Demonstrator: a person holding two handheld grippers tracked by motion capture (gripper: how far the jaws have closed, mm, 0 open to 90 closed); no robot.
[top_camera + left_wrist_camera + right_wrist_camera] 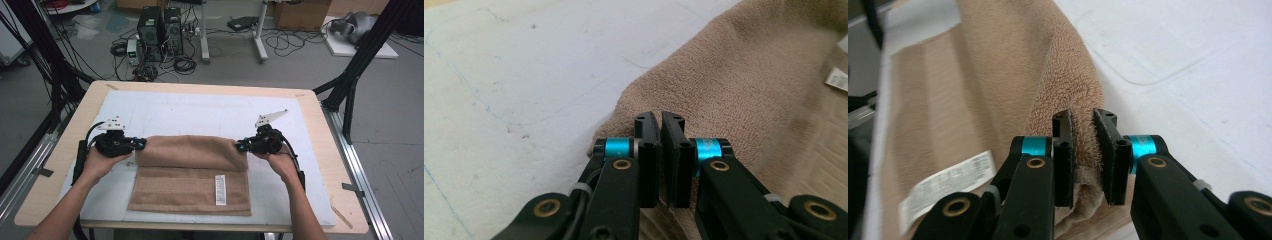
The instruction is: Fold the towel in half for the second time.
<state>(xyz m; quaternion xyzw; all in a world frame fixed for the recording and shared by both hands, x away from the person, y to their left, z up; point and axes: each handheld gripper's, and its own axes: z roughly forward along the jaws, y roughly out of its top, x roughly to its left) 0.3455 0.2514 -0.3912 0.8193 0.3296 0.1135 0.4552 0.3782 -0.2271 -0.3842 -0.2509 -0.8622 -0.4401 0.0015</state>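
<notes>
A tan towel (190,172) lies on the white mat (200,112), its far part doubled over toward me into a thick fold. My left gripper (142,144) is shut on the fold's left end, and in the left gripper view the jaws press together with the towel (749,90) bunched around them. My right gripper (239,146) is shut on the fold's right end. The right gripper view shows the towel (1063,80) pinched between the pads (1064,165). A white care label (220,190) sits on the lower layer at the right.
The mat covers a wooden table (322,135). Black frame posts (360,60) stand at both far corners. Computer towers (160,27) and cables lie on the floor beyond the table's far edge.
</notes>
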